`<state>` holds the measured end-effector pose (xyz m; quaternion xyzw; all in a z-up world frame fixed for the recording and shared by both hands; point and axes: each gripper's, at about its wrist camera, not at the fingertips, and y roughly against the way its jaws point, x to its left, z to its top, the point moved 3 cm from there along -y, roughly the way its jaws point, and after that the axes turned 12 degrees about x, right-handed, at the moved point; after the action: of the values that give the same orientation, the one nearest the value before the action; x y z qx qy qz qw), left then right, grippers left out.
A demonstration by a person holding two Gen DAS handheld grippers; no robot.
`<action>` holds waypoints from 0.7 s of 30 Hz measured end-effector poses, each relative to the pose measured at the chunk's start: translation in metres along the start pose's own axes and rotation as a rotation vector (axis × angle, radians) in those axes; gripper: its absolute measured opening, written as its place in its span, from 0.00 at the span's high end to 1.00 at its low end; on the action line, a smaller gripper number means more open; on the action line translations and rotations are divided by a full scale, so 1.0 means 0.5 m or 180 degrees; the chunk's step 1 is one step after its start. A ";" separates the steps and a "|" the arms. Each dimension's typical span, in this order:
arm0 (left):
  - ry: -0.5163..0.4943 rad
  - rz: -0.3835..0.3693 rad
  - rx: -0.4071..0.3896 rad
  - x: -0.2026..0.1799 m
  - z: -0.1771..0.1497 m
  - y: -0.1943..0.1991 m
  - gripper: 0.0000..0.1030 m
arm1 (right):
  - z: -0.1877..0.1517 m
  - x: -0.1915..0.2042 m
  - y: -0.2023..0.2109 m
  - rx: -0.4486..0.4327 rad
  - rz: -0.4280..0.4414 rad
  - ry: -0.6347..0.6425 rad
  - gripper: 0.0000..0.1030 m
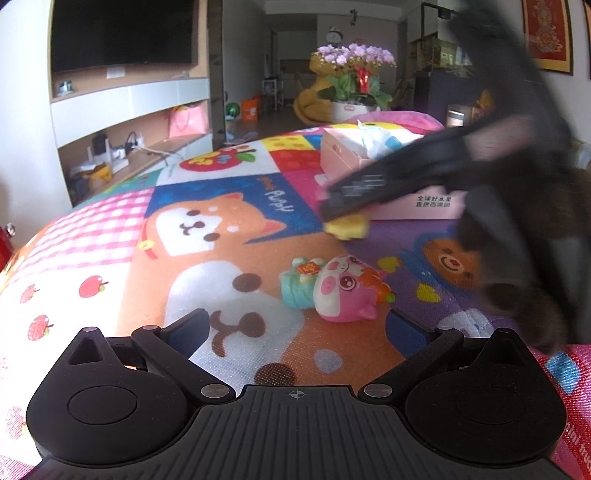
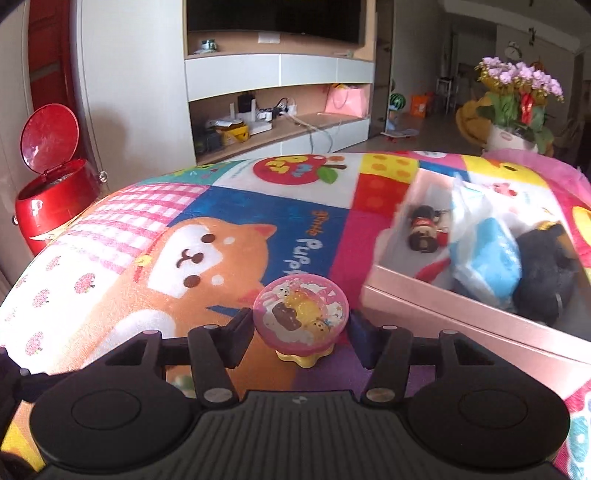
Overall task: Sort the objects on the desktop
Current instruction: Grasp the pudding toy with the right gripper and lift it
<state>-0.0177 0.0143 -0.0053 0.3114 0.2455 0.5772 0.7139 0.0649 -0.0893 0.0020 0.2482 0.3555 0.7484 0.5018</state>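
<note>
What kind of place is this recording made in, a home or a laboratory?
Most likely a home living room. A dark television hangs above a wall shelf unit, a pot of pink orchids stands farther back, and small toys, such as a pink pig toy, lie on a cartoon play mat.

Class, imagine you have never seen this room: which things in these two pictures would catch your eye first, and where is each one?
First, the bright patchwork cartoon cloth covering the whole table, with its big orange puppy. Next, the round pink-topped toy on a yellow base between the fingers of the right gripper, just left of the open pink cardboard box of soft toys. In the left wrist view, a pink pig squishy toy lies ahead of the left gripper.
</note>
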 end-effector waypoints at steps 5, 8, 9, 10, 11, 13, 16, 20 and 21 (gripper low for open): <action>-0.0092 -0.0026 0.0051 -0.009 0.003 -0.005 0.00 | -0.080 -0.070 0.088 -0.0110 -0.0109 -0.0115 0.46; -0.0144 -0.0091 0.0158 -0.018 0.010 -0.017 0.00 | -0.139 -0.108 0.132 -0.0146 -0.0297 -0.0169 0.46; -0.0138 -0.0136 0.0181 -0.019 0.014 -0.021 0.00 | -0.155 -0.118 0.142 -0.0151 -0.0357 -0.0196 0.46; -0.0111 -0.0197 0.0204 -0.021 0.018 -0.027 0.00 | -0.170 -0.127 0.148 -0.0148 -0.0404 -0.0225 0.46; -0.0074 -0.0243 0.0227 -0.023 0.022 -0.032 0.00 | -0.182 -0.134 0.152 -0.0140 -0.0421 -0.0254 0.46; -0.0011 -0.0324 0.0285 -0.029 0.030 -0.045 0.00 | -0.205 -0.150 0.153 -0.0099 -0.0402 -0.0365 0.46; -0.0037 -0.0387 0.0314 -0.045 0.039 -0.057 0.00 | -0.228 -0.163 0.153 -0.0082 -0.0395 -0.0479 0.43; -0.0145 -0.0481 0.0320 -0.074 0.047 -0.069 0.00 | -0.250 -0.168 0.163 -0.0178 -0.0410 -0.0549 0.17; -0.0160 -0.0524 0.0321 -0.081 0.047 -0.070 0.00 | -0.256 -0.167 0.165 -0.0195 -0.0412 -0.0546 0.17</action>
<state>0.0138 -0.0340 -0.0150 0.3401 0.2811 0.4954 0.7482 -0.0447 -0.2231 -0.0147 0.2725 0.3035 0.7010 0.5850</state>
